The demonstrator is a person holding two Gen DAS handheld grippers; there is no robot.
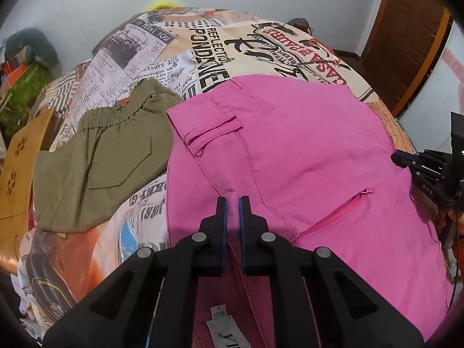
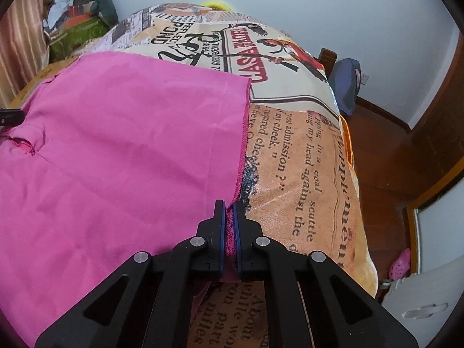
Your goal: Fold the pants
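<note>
Pink pants [image 1: 290,150] lie spread on a bed with a newspaper-print cover [image 1: 203,46]. My left gripper [image 1: 233,203] is shut on the pants at the waistband end, near a seam, with a white label below it. My right gripper [image 2: 229,207] is shut on the hem edge of a pink pant leg [image 2: 116,145]. The right gripper also shows at the right edge of the left wrist view [image 1: 429,171]. A zipped pocket [image 1: 336,211] lies right of the left gripper.
Olive green pants [image 1: 101,156] lie on the bed left of the pink ones. A wooden headboard [image 1: 17,171] stands at the left. Piled items [image 2: 81,20] sit at the far corner. A wooden floor [image 2: 391,159] and a door lie right of the bed [image 2: 290,145].
</note>
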